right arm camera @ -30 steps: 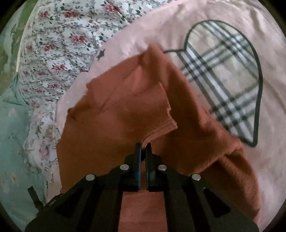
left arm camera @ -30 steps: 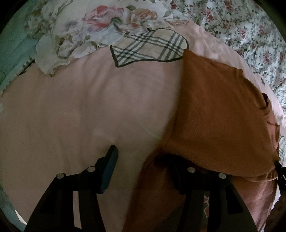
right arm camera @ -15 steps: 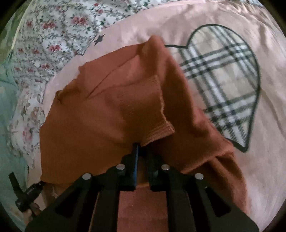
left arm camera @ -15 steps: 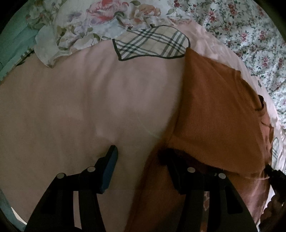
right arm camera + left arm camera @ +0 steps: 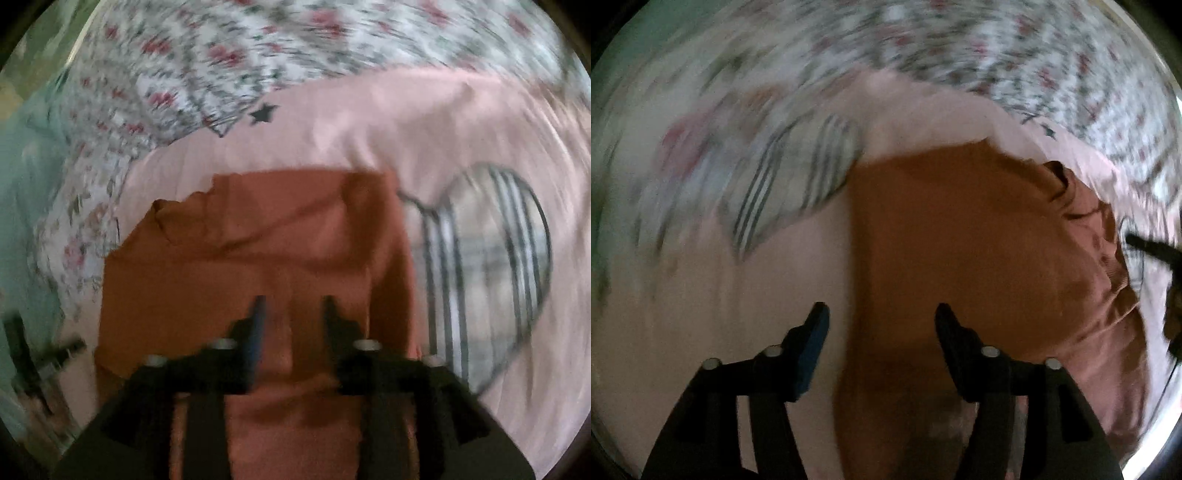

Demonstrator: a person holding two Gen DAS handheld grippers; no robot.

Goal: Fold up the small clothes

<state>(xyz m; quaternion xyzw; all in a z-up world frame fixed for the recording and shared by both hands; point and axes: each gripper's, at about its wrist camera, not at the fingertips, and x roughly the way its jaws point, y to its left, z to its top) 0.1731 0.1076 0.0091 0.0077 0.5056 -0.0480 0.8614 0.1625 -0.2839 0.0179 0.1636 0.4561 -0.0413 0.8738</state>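
Both the left gripper (image 5: 881, 319) and the right gripper (image 5: 291, 306), fingers just spread apart and holding nothing, hover above the rust-orange garment (image 5: 258, 251) folded on the pink bedspread (image 5: 369, 118).

Right tongs (image 5: 291, 306), just opening, empty above rust garment (image 5: 258, 258).

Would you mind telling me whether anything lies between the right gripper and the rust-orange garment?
Nothing visible does. The right gripper, its jaws just opened and empty, hangs directly over the rust-orange garment, which lies on the pink sheet.
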